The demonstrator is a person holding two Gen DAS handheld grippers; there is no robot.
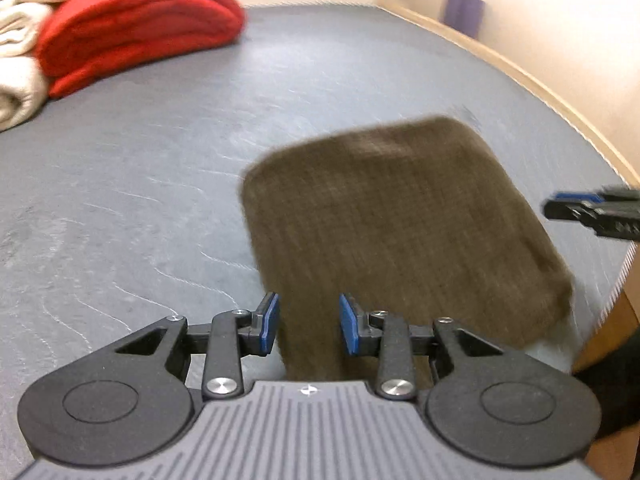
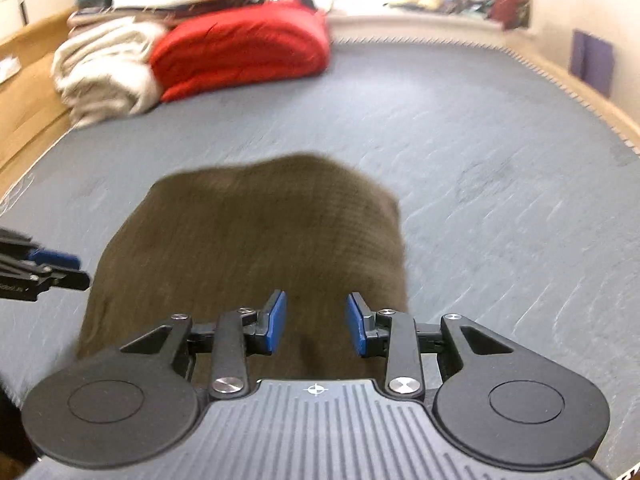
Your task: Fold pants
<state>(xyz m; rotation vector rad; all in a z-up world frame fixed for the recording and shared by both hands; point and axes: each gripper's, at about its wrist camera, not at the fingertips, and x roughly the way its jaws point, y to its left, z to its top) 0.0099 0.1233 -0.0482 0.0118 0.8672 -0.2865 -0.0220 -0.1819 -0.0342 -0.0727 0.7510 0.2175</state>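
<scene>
Brown folded pants [image 1: 400,220] lie on a grey mattress [image 1: 160,168], their near edge rising toward both grippers. My left gripper [image 1: 308,320] has its blue pads closed on a thick bunch of that cloth at the near left corner. My right gripper [image 2: 316,320] holds the near right part of the pants [image 2: 260,232] the same way, cloth filling the gap between its pads. Each gripper shows at the side of the other's view: the right gripper [image 1: 592,212] and the left gripper [image 2: 44,268]. Both frames are blurred.
A folded red blanket [image 2: 240,48] and cream blankets [image 2: 104,68] are stacked at the far left of the mattress. A wooden bed frame [image 1: 520,76] runs along the right side by the wall. Bare grey mattress [image 2: 480,160] stretches beyond the pants.
</scene>
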